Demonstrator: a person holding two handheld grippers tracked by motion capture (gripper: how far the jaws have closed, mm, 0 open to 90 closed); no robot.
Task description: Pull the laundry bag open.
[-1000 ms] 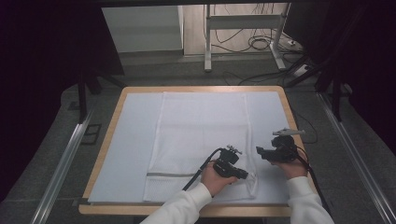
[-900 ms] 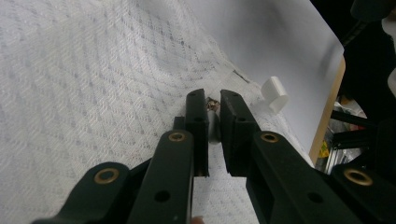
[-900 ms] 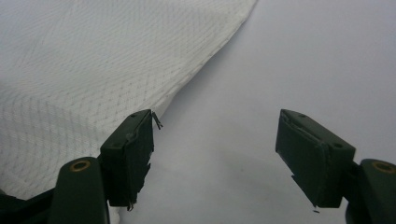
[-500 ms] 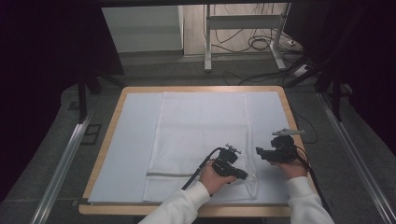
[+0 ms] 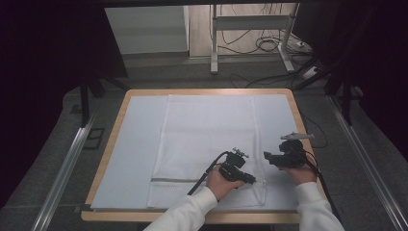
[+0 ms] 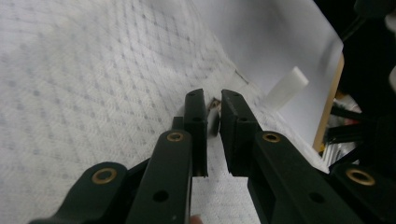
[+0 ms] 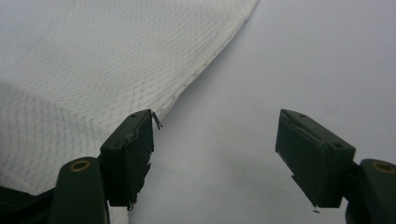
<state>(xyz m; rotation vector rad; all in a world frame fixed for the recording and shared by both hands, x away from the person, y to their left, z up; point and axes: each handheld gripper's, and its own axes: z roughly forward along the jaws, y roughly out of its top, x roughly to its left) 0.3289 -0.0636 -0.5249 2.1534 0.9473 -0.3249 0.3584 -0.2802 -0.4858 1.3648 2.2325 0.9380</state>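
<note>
Between the narrow-set jaws of the left gripper (image 6: 213, 109) sits a small metal zipper pull (image 6: 215, 104), apparently pinched; the gap is slim and the pads look pressed on it, though the contact itself is dark and blurred. Around it lies the white mesh laundry bag (image 5: 207, 144), flat on the pale sheet covering the surface (image 5: 108, 159), its zipper line (image 5: 178, 180) running along the near end. Right gripper (image 7: 217, 140) stands spread wide, holding nothing, hovering over bare sheet just beside the bag's right edge (image 7: 205, 70).

Handling judgement: bag is light, limp, thin mesh; it will drag and bunch if pulled from one point. Zipper pull is the one hard part, small and likely slippery. Best holds: the pull for the left, the hemmed edge near the zipper's end for the right, to brace the cloth.

Hard to read: whether the zipper is open or closed; what the white block (image 6: 285, 87) beyond the left gripper is; whether the right gripper's left pad touches the mesh.
</note>
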